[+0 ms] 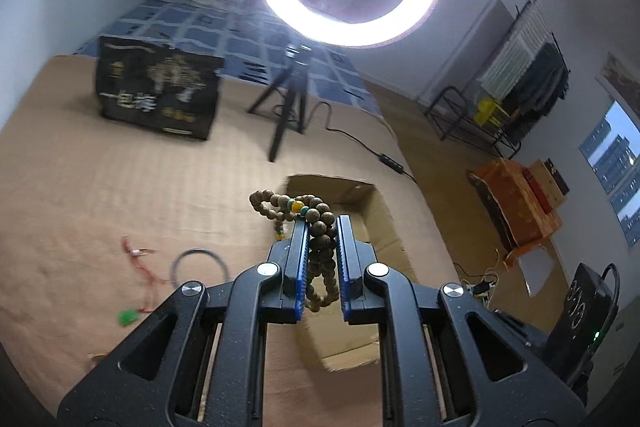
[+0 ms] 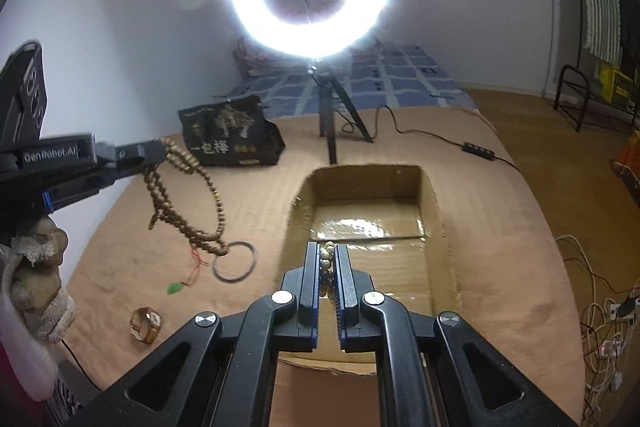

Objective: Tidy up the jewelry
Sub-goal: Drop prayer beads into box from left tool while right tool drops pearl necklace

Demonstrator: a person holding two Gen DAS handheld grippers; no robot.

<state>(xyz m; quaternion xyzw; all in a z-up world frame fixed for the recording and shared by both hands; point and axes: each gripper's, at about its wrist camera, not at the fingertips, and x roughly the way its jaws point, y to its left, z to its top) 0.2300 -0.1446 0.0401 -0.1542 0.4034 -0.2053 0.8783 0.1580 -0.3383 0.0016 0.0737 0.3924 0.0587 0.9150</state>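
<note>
My left gripper (image 1: 322,223) is shut on a long brown wooden bead necklace (image 1: 320,251), held above the tan bed cover beside the open cardboard box (image 1: 380,211). In the right wrist view the left gripper (image 2: 160,153) is at far left and the necklace (image 2: 188,203) hangs down from it. My right gripper (image 2: 328,251) is shut on a small bead bracelet (image 2: 327,259), held over the near end of the box (image 2: 436,227). On the cover lie a dark bangle (image 2: 234,261), a red cord with a green pendant (image 2: 176,287) and a gold watch (image 2: 146,325).
A ring light on a black tripod (image 2: 328,115) stands behind the box, its cable (image 2: 476,149) running right. A black printed bag (image 2: 230,137) sits at back left. Power strips and cables (image 2: 608,307) lie on the floor at right.
</note>
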